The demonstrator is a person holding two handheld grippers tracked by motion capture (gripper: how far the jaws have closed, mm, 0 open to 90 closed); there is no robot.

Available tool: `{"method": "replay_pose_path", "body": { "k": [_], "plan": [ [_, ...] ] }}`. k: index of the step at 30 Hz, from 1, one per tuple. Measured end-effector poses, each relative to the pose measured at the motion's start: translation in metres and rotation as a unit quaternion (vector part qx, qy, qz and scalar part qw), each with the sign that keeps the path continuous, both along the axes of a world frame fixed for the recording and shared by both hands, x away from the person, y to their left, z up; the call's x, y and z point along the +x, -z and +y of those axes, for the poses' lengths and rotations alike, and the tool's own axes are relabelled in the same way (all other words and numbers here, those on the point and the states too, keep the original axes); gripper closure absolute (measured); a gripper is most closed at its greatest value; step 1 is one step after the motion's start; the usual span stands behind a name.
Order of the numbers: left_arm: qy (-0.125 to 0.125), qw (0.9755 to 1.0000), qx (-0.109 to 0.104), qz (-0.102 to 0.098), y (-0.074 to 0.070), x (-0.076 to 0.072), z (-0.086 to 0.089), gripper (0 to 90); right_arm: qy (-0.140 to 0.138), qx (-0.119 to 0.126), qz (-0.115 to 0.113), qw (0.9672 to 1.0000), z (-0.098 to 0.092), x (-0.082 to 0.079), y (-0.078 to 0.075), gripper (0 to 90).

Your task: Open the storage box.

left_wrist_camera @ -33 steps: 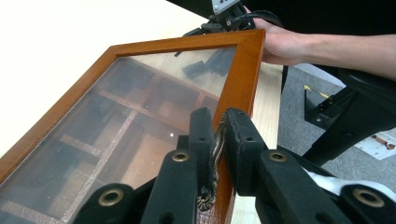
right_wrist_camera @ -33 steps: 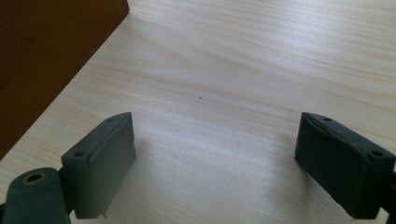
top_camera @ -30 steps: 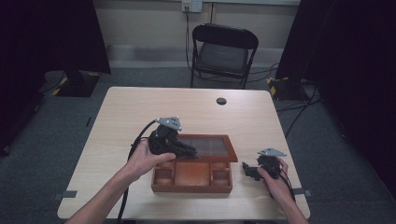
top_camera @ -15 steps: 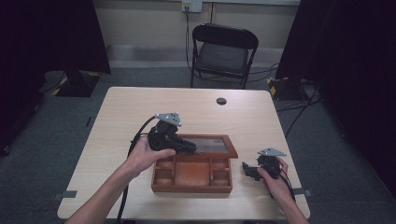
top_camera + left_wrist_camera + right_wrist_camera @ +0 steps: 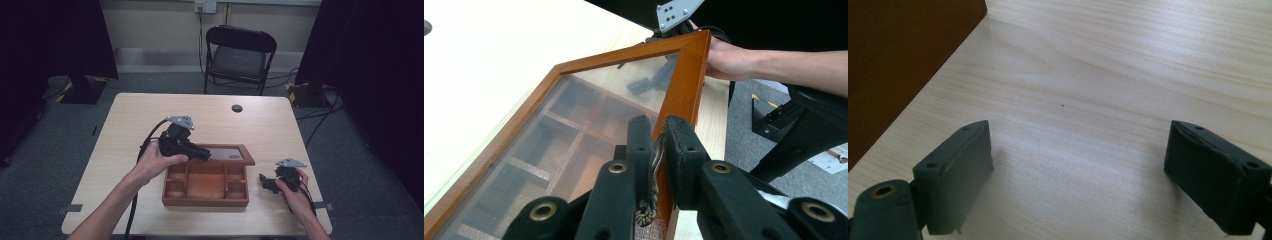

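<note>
A wooden box (image 5: 205, 202) with several compartments sits at the table's near middle. Its glass-paned lid (image 5: 227, 152) is hinged up, tilted over the back half of the box. My left gripper (image 5: 205, 152) is shut on a small brass clasp (image 5: 651, 200) at the lid's free edge, seen between the jaws in the left gripper view (image 5: 659, 135), with the lid frame (image 5: 689, 85) running away from them. My right gripper (image 5: 264, 182) rests on the table just right of the box, open and apart from it. Its jaws (image 5: 1078, 165) hold nothing, and the box wall (image 5: 893, 60) stands at their left.
A small black round disc (image 5: 237, 108) lies near the table's far edge. A black folding chair (image 5: 239, 55) stands beyond the table. Bare tabletop (image 5: 125, 125) spreads left of and behind the box. A cable (image 5: 145, 150) loops from the left gripper.
The lid's free edge has risen slightly with the left gripper, uncovering more of the compartments. The right gripper has stayed where it was.
</note>
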State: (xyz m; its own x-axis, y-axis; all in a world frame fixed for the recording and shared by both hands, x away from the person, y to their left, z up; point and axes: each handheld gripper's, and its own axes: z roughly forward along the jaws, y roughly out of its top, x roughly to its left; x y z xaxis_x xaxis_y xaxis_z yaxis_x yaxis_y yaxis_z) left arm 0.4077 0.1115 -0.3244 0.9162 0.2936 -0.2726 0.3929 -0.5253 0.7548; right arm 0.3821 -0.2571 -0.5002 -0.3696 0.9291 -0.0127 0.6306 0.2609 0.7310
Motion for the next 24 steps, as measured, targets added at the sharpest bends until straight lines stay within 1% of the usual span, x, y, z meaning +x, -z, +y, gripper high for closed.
{"method": "replay_pose_path", "body": {
  "k": [5, 6, 11, 12, 14, 17, 18, 21, 23, 24],
  "plan": [
    [-0.004, 1.0, -0.001, -0.001, -0.003, 0.003, 0.001, 81.5, 0.0, 0.0, 0.0, 1.0, 0.0, 0.0, 0.0, 11.4],
    [-0.004, 1.0, -0.006, 0.0, -0.003, 0.004, 0.0, 81.5, 0.0, 0.0, 0.0, 1.0, 0.0, 0.0, 0.0, 11.4],
    [-0.006, 1.0, -0.002, -0.001, -0.006, 0.006, 0.001, 81.5, 0.0, 0.0, 0.0, 1.0, 0.0, 0.0, 0.0, 11.3],
    [-0.009, 1.0, -0.001, -0.004, -0.008, 0.006, 0.0, 81.5, 0.0, 0.0, 0.0, 1.0, 0.0, 0.0, 0.0, 11.3],
    [-0.014, 0.9999, -0.006, -0.004, -0.008, 0.007, 0.0, 81.5, 0.0, 0.0, 0.0, 1.0, 0.0, 0.0, 0.0, 11.3],
    [-0.011, 0.9999, -0.008, -0.001, -0.008, 0.008, 0.001, 81.5, 0.0, 0.0, 0.0, 1.0, 0.0, 0.0, 0.0, 11.3],
    [-0.011, 0.9999, -0.006, -0.005, -0.009, 0.008, 0.002, 81.5, 0.0, 0.0, 0.0, 1.0, 0.0, 0.0, 0.0, 11.3],
    [-0.016, 0.9998, -0.011, -0.005, -0.01, 0.009, 0.002, 81.5, 0.001, 0.0, 0.0, 1.0, 0.0, 0.0, 0.0, 11.3],
    [-0.017, 0.9998, -0.01, -0.003, -0.011, 0.01, 0.002, 81.5, 0.0, 0.0, 0.0, 1.0, 0.0, 0.0, 0.0, 11.3],
    [-0.025, 0.9996, -0.012, -0.004, -0.012, 0.01, 0.002, 81.5, 0.0, 0.0, 0.0, 1.0, 0.0, 0.0, 0.0, 11.2]
  ]
}}
